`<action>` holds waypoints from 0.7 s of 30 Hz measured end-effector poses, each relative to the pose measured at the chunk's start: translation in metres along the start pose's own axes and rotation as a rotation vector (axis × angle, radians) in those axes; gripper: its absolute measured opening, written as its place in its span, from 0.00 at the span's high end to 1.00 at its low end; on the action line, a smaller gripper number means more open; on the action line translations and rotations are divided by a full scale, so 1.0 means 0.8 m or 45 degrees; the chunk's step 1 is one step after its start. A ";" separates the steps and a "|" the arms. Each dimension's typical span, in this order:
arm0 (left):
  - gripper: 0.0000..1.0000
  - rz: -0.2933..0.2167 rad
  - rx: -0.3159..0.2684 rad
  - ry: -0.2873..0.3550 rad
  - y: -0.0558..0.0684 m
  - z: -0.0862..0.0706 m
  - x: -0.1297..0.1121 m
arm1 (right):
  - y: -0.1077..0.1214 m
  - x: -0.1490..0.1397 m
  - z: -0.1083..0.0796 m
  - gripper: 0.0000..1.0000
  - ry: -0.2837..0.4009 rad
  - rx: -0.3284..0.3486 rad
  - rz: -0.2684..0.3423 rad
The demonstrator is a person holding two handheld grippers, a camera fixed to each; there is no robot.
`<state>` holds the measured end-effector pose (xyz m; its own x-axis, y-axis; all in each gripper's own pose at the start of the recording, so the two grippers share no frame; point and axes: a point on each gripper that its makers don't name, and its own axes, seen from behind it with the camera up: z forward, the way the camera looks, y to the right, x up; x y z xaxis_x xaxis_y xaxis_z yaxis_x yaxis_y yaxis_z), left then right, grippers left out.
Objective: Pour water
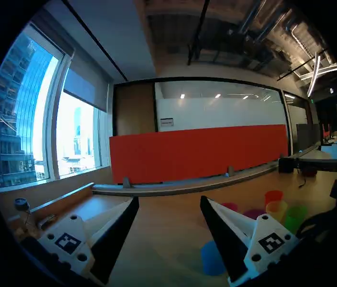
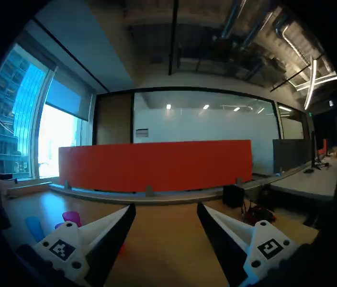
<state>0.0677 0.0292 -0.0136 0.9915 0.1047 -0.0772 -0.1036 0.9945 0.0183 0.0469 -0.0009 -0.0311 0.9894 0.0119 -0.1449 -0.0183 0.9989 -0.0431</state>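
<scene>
Left gripper (image 1: 169, 198), left gripper view: released, both fingers spread wide, nothing between them. It hovers over a wooden table (image 1: 168, 229). Cups stand on the table, all off to the right of the gap. A blue cup (image 1: 209, 258) is nearest, partly hidden behind the right-hand finger. A magenta cup (image 1: 230, 206) and a purple cup (image 1: 253, 213) sit farther back, near each other. Beyond them a red cup (image 1: 274, 195), an orange cup (image 1: 276, 209) and a green cup (image 1: 296, 218) are bunched close together. Cannot tell if any cup holds water. An orange partition (image 1: 197, 153) runs along the far edge of the table, and a window (image 1: 34, 124) is at the left.

Right gripper (image 2: 166, 205), right gripper view: also released, fingers wide apart, empty, above the same wood surface. The blue cup (image 2: 34, 228) and the magenta cup (image 2: 72, 217) are low on the left, just beside the left-hand finger, which partly covers the magenta one. A small red patch shows under that finger's inner edge, too hidden to identify. The orange partition (image 2: 154, 165) stands straight ahead and the window (image 2: 53, 143) is at the left.
</scene>
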 end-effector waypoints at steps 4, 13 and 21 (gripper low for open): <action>0.05 0.001 0.010 0.002 0.000 0.000 -0.006 | -0.006 0.000 0.002 0.01 0.001 0.010 0.018; 0.05 -0.006 0.017 0.011 0.000 -0.003 -0.025 | -0.017 0.000 0.006 0.01 0.000 0.025 0.034; 0.05 -0.038 0.019 -0.015 -0.007 -0.002 -0.053 | -0.021 0.007 0.004 0.01 0.001 0.021 0.029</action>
<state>0.0264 0.0192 -0.0121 0.9950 0.0747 -0.0663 -0.0728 0.9969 0.0312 0.0534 -0.0174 -0.0283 0.9886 0.0347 -0.1462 -0.0385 0.9990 -0.0231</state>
